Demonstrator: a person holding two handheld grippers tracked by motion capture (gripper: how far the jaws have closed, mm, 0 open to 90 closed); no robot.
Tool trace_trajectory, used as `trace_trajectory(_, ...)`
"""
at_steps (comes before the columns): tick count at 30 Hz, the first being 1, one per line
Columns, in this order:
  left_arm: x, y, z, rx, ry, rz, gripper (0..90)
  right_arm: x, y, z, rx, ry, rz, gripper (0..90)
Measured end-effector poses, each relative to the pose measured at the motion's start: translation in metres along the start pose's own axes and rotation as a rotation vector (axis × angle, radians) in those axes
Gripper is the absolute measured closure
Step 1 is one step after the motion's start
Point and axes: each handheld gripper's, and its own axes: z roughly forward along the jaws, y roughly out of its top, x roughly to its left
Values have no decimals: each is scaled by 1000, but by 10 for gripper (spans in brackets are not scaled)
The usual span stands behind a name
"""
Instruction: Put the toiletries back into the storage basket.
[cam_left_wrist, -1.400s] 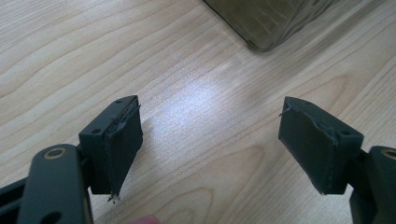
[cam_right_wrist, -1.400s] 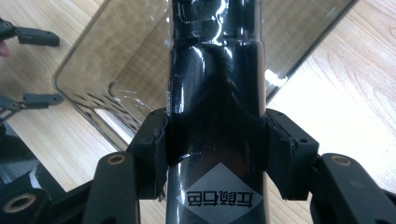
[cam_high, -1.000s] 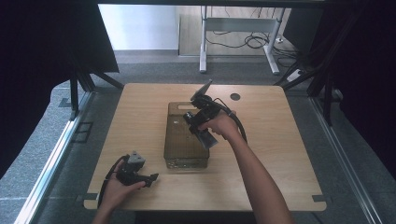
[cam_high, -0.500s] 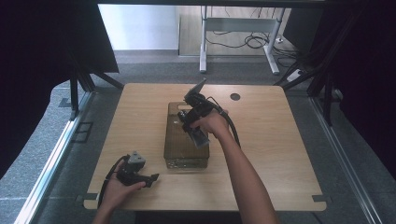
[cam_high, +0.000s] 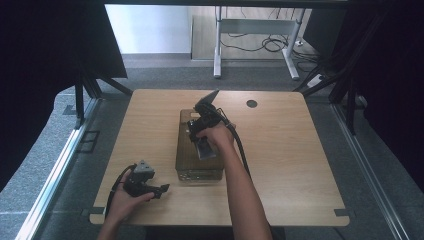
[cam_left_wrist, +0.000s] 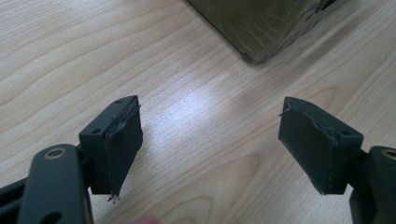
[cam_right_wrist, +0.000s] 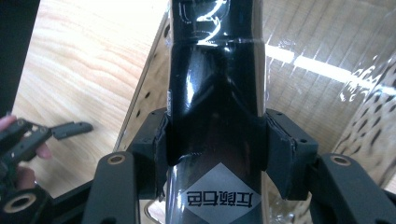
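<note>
A glossy black bottle (cam_right_wrist: 215, 93) with a white diamond label is clamped between the pads of my right gripper (cam_right_wrist: 215, 140). In the high view my right gripper (cam_high: 202, 140) holds the bottle (cam_high: 205, 148) over the inside of a smoky see-through bin (cam_high: 182, 150) at the table's middle. The bin's perforated wall (cam_right_wrist: 154, 84) runs just beside the bottle. My left gripper (cam_high: 161, 189) rests on the table near the front left edge. Its jaws stand wide apart with nothing between them (cam_left_wrist: 233, 135), and the bin's corner (cam_left_wrist: 261, 28) lies ahead of them.
The wooden table (cam_high: 300, 165) has a round cable hole (cam_high: 251, 104) at the back right. A cable trails from the right gripper along the forearm. The left hand and its gripper (cam_right_wrist: 28, 140) lie on the table beside the bin.
My right hand has shifted left and sunk a little with the bottle, further over the bin. The left gripper has stayed where it was.
</note>
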Motion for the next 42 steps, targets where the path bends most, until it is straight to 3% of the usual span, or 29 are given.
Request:
trace_trajectory(7, -2, 3, 1, 0, 2, 12, 221, -1, 0, 9, 1, 1, 26, 460)
trace_trajectory(12, -5, 4, 1, -1, 4, 20, 223, -2, 2, 15, 1, 33, 58, 460)
trace_trajectory(21, -6, 4, 1, -2, 3, 23, 222, -1, 4, 19, -26, 27, 84, 460)
trace_trajectory(25, -6, 4, 2, 1, 1, 22, 222, -3, 1, 27, -35, 25, 126, 459)
trace_trajectory(42, -7, 5, 0, -6, -3, 25, 222, 3, -3, 44, -49, 43, 205, 459)
